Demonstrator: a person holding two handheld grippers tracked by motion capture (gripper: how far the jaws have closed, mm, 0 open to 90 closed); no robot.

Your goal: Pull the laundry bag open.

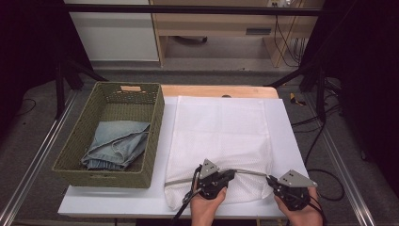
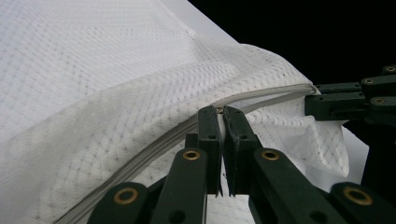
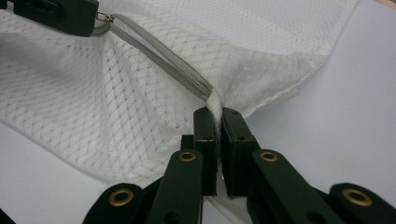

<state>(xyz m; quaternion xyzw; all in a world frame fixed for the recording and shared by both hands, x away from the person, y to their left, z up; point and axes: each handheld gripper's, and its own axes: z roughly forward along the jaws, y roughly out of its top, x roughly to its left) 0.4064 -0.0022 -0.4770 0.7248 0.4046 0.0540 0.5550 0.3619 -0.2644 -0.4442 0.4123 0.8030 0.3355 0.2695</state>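
A white mesh laundry bag [image 1: 221,132] lies flat on the white table top [image 1: 117,200], its grey zipper [image 1: 249,172] running along the near edge. My left gripper [image 1: 231,175] is shut on the zipper's metal pull [image 2: 219,110], with the jaws pressed together around it. To its right, my right gripper [image 1: 269,179] is shut on the bag's fabric at the zipper's end [image 3: 214,100]. The short stretch of zipper [image 3: 163,60] between the two grippers is lifted and taut. In the left gripper view the right gripper [image 2: 312,99] shows at the far right.
A woven olive basket [image 1: 155,136] stands left of the bag, with folded blue jeans [image 1: 117,143] inside. Black frame legs and cables stand on the floor around the table. The table's near edge lies just under both hands.
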